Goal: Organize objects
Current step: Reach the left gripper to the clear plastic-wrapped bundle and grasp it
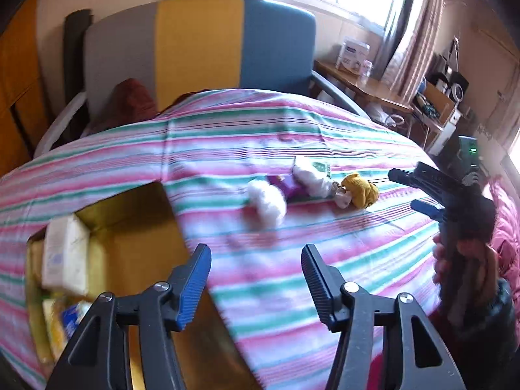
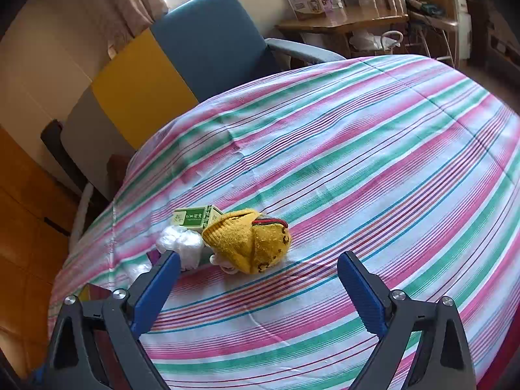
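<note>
A small heap lies on the striped bedsheet (image 1: 227, 149): a yellow knitted sock (image 1: 360, 191), a green box (image 1: 320, 166), a white plastic wad (image 1: 308, 177), a purple item (image 1: 289, 188) and a white fluffy ball (image 1: 266, 203). An open cardboard box (image 1: 130, 237) at the left holds a white packet (image 1: 65, 253) and other packs. My left gripper (image 1: 255, 253) is open and empty, between the box and the heap. My right gripper (image 2: 258, 260) is open, just short of the yellow sock (image 2: 250, 243), with the green box (image 2: 195, 217) behind it. In the left wrist view a hand holds the right gripper (image 1: 411, 191) right of the heap.
An armchair with grey, yellow and blue panels (image 1: 195, 48) stands beyond the bed. A wooden side table (image 2: 341, 21) with boxes is near the window. A pink quilt (image 1: 507, 227) lies at the bed's right edge. Wooden cupboards (image 2: 26, 227) are at the left.
</note>
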`<state>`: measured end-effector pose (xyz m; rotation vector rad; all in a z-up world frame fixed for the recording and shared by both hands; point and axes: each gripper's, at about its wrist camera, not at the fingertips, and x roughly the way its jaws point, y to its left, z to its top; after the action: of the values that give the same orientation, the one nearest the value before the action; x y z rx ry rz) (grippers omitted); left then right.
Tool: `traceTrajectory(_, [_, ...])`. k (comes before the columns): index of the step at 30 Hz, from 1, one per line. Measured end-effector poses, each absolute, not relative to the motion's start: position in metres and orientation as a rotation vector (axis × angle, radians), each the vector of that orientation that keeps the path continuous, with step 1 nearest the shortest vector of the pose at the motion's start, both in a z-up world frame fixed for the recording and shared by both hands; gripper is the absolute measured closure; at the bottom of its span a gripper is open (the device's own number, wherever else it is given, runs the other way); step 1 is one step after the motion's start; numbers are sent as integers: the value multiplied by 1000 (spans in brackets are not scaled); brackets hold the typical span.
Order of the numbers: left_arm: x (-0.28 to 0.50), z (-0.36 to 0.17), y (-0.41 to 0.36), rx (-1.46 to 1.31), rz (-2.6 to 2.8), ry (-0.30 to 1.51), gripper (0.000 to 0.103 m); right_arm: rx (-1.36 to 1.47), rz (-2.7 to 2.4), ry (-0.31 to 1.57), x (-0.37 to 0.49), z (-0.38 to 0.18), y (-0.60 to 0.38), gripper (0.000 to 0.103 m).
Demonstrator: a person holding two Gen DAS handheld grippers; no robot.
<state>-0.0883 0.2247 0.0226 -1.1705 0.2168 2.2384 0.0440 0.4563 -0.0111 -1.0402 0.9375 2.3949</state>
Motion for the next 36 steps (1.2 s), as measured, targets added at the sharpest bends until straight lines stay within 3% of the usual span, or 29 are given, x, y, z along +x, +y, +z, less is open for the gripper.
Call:
traceTrajectory(15, [-182, -66, 319, -1424, 2251, 210, 46, -985, 2400, 1154, 51, -12, 468, 3])
traceTrajectory(17, [-187, -77, 324, -1449, 2225, 223, 68, -981, 2399, 1154, 51, -12, 468, 3])
traceTrajectory(22, [-150, -68, 318, -1374, 2149, 228, 69, -982, 2421, 1115, 49, -9, 464, 4])
traceTrajectory(30, [-40, -46, 293, -1157, 2044, 407, 68, -980, 2353, 1134, 53, -17, 471, 4])
traceTrajectory(36, [30, -77, 293, -1050, 1988, 519, 68, -1003, 2295, 1135, 54, -25, 476, 4])
